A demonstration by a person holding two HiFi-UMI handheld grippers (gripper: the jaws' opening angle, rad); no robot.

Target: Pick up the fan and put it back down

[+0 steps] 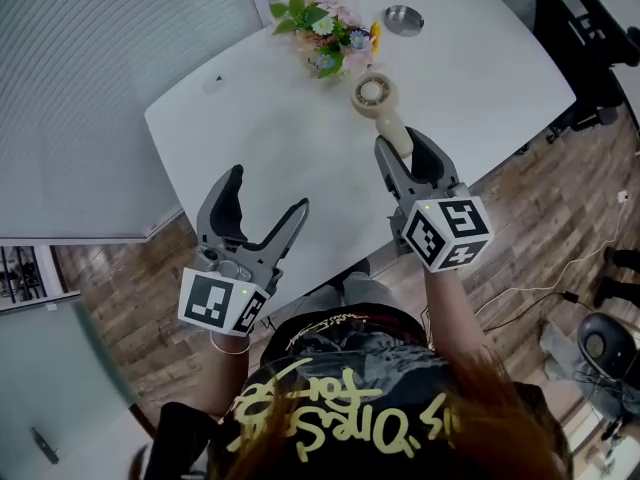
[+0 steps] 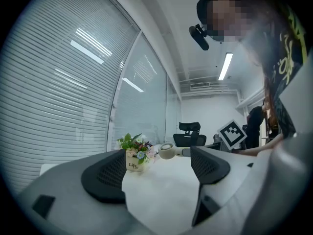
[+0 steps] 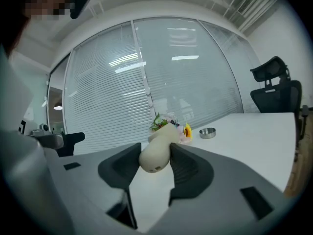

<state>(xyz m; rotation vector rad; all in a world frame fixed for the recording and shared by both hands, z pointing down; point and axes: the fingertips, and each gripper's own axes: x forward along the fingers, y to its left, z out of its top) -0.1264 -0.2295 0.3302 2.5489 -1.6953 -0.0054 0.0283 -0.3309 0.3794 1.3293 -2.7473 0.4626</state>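
Both arms out in front of you at the near edge of the table [image 1: 480,78]. Your right gripper [image 1: 402,143] reaches further over it and points about level. Your left gripper [image 1: 268,193] sits back and off to the side. Your head and shirt cut off both forearms. The right jaws are partly closed and clamped on the handle of the cream fan [image 1: 378,95], which sticks forward over the table near the flowers [image 1: 325,33]. In the right gripper view the handle [image 3: 156,153] hides most of the fan's round head. Left jaws wide apart, nothing between them.
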